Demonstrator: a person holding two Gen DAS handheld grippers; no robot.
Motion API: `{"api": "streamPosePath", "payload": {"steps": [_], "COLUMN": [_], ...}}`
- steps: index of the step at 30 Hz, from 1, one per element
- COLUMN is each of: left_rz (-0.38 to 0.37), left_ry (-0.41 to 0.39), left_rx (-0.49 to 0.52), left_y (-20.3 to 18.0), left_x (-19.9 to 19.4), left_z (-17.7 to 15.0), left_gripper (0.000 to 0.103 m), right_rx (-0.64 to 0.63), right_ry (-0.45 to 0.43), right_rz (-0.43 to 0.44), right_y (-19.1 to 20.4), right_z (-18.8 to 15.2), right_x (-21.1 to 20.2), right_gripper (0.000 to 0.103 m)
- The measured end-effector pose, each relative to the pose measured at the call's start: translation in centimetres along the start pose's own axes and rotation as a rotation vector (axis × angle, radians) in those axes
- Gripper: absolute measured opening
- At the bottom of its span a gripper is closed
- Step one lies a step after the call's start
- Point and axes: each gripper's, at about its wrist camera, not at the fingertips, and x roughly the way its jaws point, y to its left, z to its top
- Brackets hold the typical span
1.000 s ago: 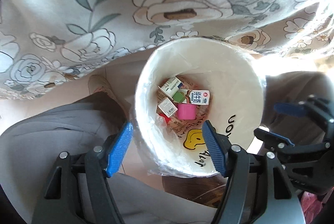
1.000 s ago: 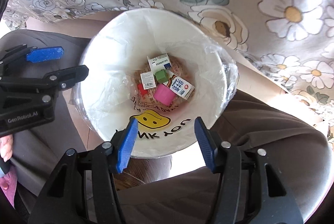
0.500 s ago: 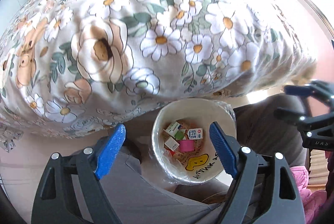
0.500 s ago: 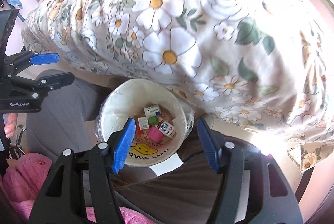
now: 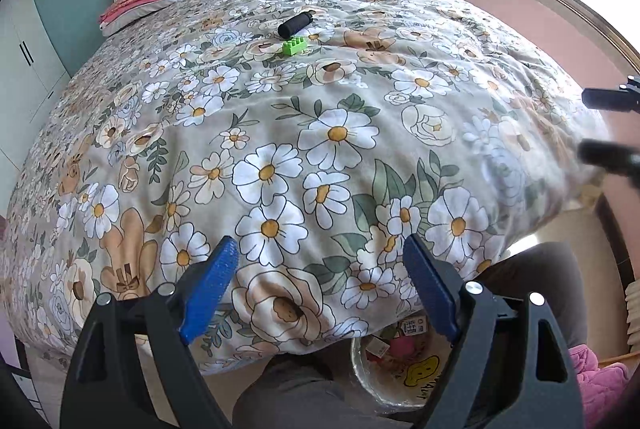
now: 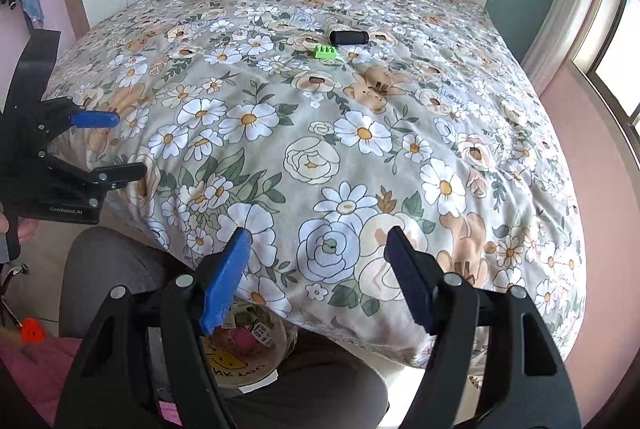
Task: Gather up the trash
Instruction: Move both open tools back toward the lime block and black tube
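Both grippers hang empty over the bed's foot, the left gripper (image 5: pixel 316 285) with jaws wide apart, the right gripper (image 6: pixel 316 269) with jaws opening. The green toy brick (image 6: pixel 325 51) and black cylinder (image 6: pixel 349 37) lie touching mid-quilt, well apart from the trash bucket (image 5: pixel 400 381) between the person's knees. On that soft floral quilt (image 5: pixel 320 133), a reach could pinch fabric or roll the cylinder away.

Left gripper (image 5: pixel 318 293): black plastic frame, triangular cut-outs, silver screws at pivots, ribbed blue pads on jaws. Right gripper (image 6: pixel 316 279): same black build, blue pads, silver screws. White lettering on left gripper's body in right view. Person's trousers (image 6: pixel 108 261): dark grey-brown. Pink garment (image 5: pixel 596 377) at lap.
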Motion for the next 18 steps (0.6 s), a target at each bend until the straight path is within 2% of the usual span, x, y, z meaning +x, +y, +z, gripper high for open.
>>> {"api": "streamPosePath", "payload": {"steps": [5,9,13,18], "left_rz": [0.020,0.046,0.005,-0.066], "left_ry": [-0.048,-0.085,-0.114,-0.121], "left_rx": [0.085,0.167,0.218,0.227], "left_y": [0.8,1.2,2.2,4.2], "left_x": [1.6,3.5,5.6,9.3], "left_z": [4.0,7.0,9.9,13.8], "left_gripper": [0.086,0.086,0.086,0.086], "right_rx": [0.010,0.065,0.123,0.209], "right_ry": [-0.005,0.016,0.041,0.087], "right_rz": [0.021,0.066,0.102,0.126], "right_y": [-1.4,-3.0,-4.5,-6.3], "right_z": [6.0,10.8,15.6,21.2], "right_x": [1.1,3.1,5.7,10.2], "right_gripper": [0.071,0.071,0.071,0.072]}}
